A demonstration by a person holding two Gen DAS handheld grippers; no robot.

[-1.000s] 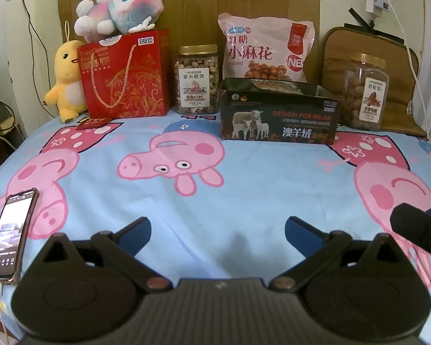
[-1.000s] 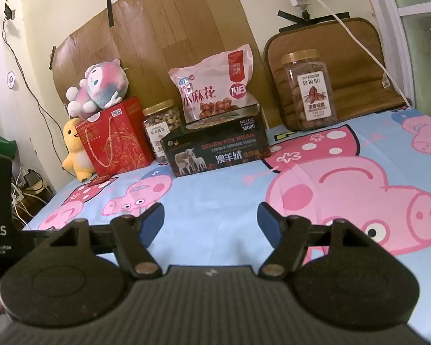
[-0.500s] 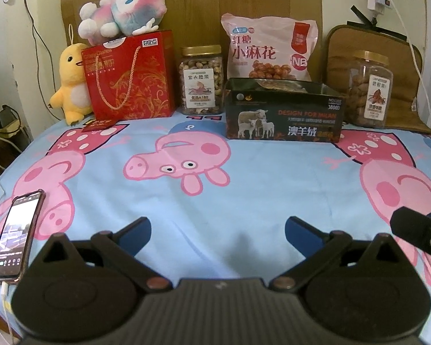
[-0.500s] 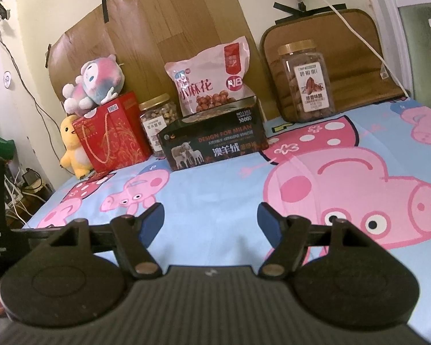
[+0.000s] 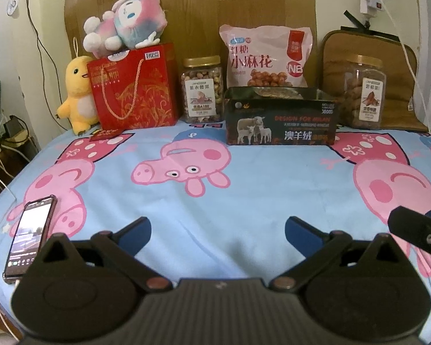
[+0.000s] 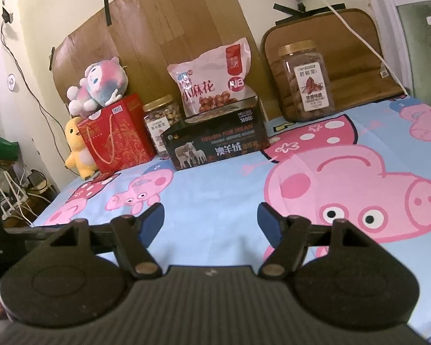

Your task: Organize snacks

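Cream wall [image 5: 43,14] behind wooden headboard [image 5: 192,8]; cartoon-pig bedsheet [image 5: 244,178] covers the bed.

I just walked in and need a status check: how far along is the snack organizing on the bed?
Nothing looks done yet. The pink snack bag and two gold-lidded clear nut jars stand outside the open black sheep-print box. Nothing is in hand: the left gripper and right gripper are open, their fingers empty. All sorting remains.

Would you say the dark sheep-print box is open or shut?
Open: the dark sheep-print box has no lid, and something lies inside it.
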